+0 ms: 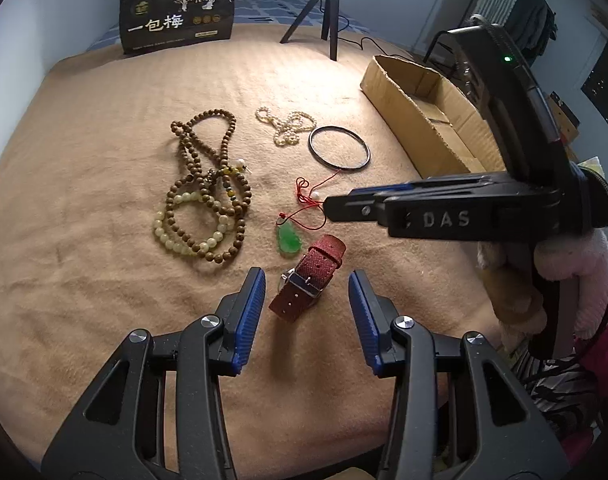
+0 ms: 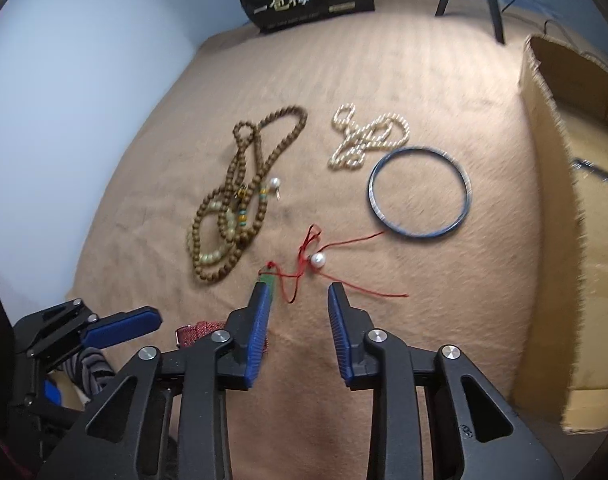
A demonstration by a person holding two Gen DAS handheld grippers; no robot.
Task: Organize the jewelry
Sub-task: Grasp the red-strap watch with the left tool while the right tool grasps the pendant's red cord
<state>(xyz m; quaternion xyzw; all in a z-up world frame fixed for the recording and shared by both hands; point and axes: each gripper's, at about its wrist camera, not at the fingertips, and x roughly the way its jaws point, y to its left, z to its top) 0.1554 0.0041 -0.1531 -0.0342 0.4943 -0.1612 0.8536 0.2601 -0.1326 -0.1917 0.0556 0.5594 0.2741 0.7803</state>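
Note:
Jewelry lies on a tan blanket (image 1: 103, 200). My left gripper (image 1: 307, 284) is open, its jaws either side of a red-strapped watch (image 1: 308, 280). Beyond lie a green jade pendant (image 1: 288, 241) on red cord with a pearl (image 1: 315, 197), brown wooden beads (image 1: 207, 184) with pale green beads, a pearl necklace (image 1: 287, 124) and a dark bangle (image 1: 340, 148). My right gripper (image 2: 297, 292) is open, low over the red cord (image 2: 304, 264) near the pearl (image 2: 317, 260); its left finger hides most of the pendant. The bangle (image 2: 420, 192) and pearl necklace (image 2: 364, 136) lie ahead.
An open cardboard box (image 1: 424, 104) stands at the right; it also shows in the right wrist view (image 2: 552, 200). A black printed box (image 1: 175, 16) and a tripod (image 1: 324, 12) stand at the back. A wall runs along the left.

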